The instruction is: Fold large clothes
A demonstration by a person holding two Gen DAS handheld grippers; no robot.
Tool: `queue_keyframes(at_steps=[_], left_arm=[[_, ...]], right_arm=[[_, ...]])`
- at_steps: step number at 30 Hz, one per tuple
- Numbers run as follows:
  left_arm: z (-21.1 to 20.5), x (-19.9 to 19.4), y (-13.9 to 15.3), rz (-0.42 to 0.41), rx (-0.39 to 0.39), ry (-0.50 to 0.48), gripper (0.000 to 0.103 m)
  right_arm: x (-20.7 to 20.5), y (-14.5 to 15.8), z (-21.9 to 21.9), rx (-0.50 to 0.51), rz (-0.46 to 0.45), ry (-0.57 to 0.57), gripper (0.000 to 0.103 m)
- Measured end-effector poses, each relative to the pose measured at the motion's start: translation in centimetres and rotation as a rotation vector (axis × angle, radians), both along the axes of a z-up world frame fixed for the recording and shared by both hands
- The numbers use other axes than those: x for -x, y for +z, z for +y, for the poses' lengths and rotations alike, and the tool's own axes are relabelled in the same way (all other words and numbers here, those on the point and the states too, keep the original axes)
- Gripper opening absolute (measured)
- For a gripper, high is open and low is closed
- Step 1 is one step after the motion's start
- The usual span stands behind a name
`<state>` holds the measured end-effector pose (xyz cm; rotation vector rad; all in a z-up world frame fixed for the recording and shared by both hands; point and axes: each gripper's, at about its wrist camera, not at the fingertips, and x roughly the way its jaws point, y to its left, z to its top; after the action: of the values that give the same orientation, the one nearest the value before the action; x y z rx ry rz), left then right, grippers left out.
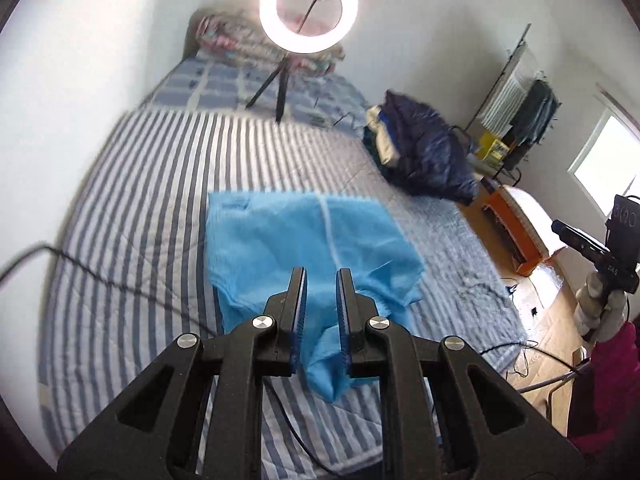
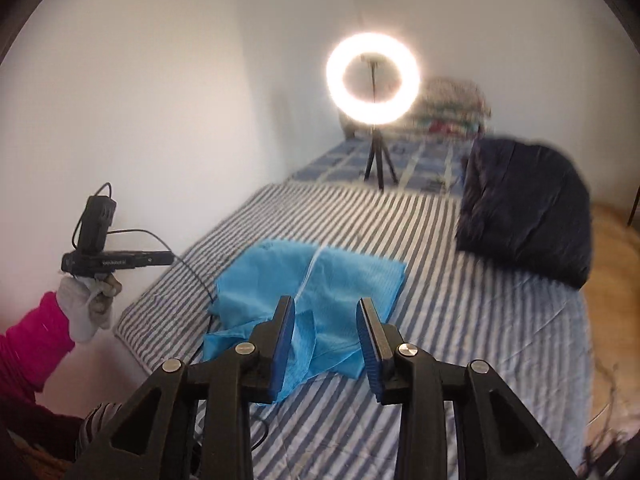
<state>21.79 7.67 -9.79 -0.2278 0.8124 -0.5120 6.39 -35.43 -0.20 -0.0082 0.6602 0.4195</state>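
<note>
A light blue garment [image 1: 280, 240] lies partly folded and rumpled on the striped bed sheet [image 1: 140, 184]. My left gripper [image 1: 321, 276] hovers above its near edge, jaws a narrow gap apart with nothing pinched between them. In the right wrist view the same garment [image 2: 320, 276] spreads below my right gripper [image 2: 326, 304], which stands open wider and holds nothing. Both grippers are well above the cloth and apart from it. A gloved hand [image 2: 86, 304] with a pink sleeve carries the left gripper at the left edge of that view.
A dark blue padded jacket [image 1: 424, 148] is heaped at the bed's right side. A lit ring light [image 1: 308, 8] on a small tripod stands on the bed behind. A black cable [image 1: 100, 276] crosses the sheet. Wooden floor and an orange box [image 1: 516, 236] lie to the right.
</note>
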Motion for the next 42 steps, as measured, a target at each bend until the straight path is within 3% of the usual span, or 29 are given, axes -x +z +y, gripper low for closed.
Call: queue_keyframes(at_steps=[3, 7, 9, 12, 16, 21, 26, 30, 36, 42], left_arm=[[1.2, 3.0, 5.0, -0.084, -0.020, 0.001, 0.015], [3.2, 6.6, 10.1, -0.138, -0.027, -0.011, 0.024], [4.2, 8.0, 11.7, -0.149, -0.032, -0.014, 0.027], [5.0, 9.2, 11.8, -0.144, -0.039, -0.014, 0.041], [4.4, 9.3, 8.2, -0.106, -0.042, -0.039, 0.042], [1.8, 6.6, -0.5, 0.022, 0.014, -0.102, 0.042], [-2.0, 3.5, -8.3, 0.126, -0.012, -0.172, 0.042], [-3.7, 1.7, -12.5, 0.169, -0.056, -0.194, 0.042], [-3.6, 0.3, -15.0, 0.204, -0.067, -0.193, 0.042], [-3.2, -0.8, -15.5, 0.193, -0.053, -0.164, 0.042]], right_arm=[[2.8, 4.2, -1.0, 0.029, -0.079, 0.000, 0.035], [5.5, 8.1, -1.4, 0.083, -0.163, 0.014, 0.047], [6.3, 9.0, -1.3, 0.101, -0.181, 0.029, 0.047], [6.9, 8.8, -0.8, 0.114, -0.176, 0.063, 0.047], [6.0, 5.6, 0.6, 0.107, -0.128, 0.116, 0.047], [3.3, -1.1, 3.2, 0.088, -0.007, 0.185, 0.047], [-0.1, -8.3, 6.9, 0.107, 0.128, 0.280, 0.047], [-2.8, -13.4, 9.9, 0.130, 0.227, 0.330, 0.041], [-5.9, -17.7, 12.5, 0.143, 0.312, 0.398, 0.035], [-9.1, -18.0, 15.2, 0.152, 0.306, 0.454, 0.032]])
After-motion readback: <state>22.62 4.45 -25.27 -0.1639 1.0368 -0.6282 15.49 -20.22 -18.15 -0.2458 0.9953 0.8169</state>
